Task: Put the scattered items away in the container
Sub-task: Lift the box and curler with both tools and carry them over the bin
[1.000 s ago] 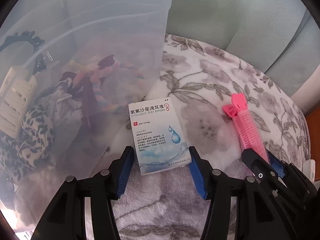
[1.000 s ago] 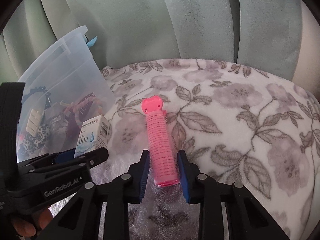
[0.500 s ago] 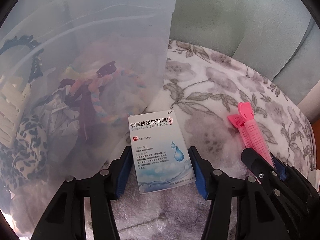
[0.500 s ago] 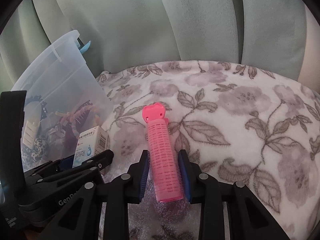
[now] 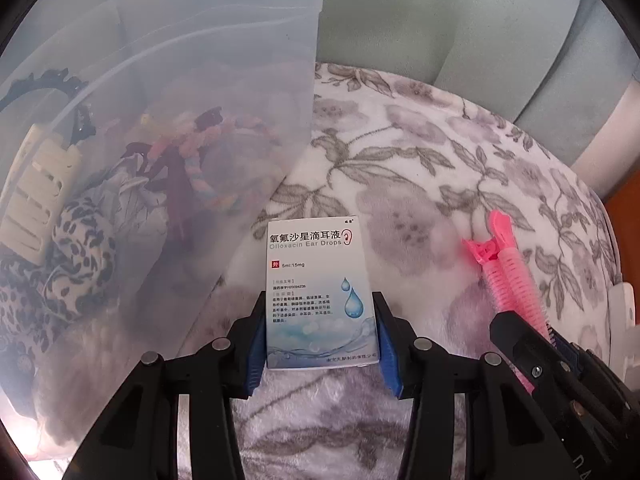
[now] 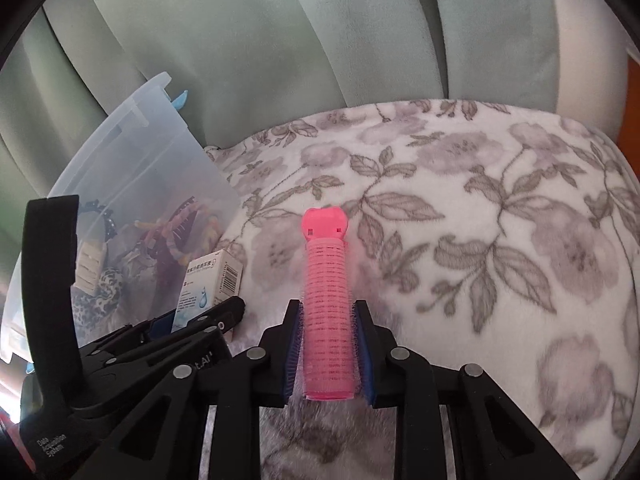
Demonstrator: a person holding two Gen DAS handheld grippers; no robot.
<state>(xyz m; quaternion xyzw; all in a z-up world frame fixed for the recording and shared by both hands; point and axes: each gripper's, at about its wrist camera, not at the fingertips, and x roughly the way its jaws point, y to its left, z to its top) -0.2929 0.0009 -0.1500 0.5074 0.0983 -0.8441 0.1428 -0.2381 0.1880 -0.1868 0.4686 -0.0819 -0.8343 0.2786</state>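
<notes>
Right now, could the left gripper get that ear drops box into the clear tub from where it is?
Probably yes. The left gripper is shut on the ear drops box, and the clear tub stands just ahead and to its left; nothing lies between, though it must lift over the wall.

Counts: 2 grippers – left (image 5: 318, 330), right (image 6: 328, 354); 1 box (image 5: 318, 288) of ear drops; 1 pink roller (image 6: 326, 308); 1 clear bin (image 5: 200, 60); inside bin approx: 1 cream clip (image 5: 36, 192), 1 black claw clip (image 5: 44, 84), 1 pastel braided ring (image 5: 208, 160), leopard fabric (image 5: 84, 248) – rest too blurred to count; 1 floral blanket (image 6: 500, 240)
</notes>
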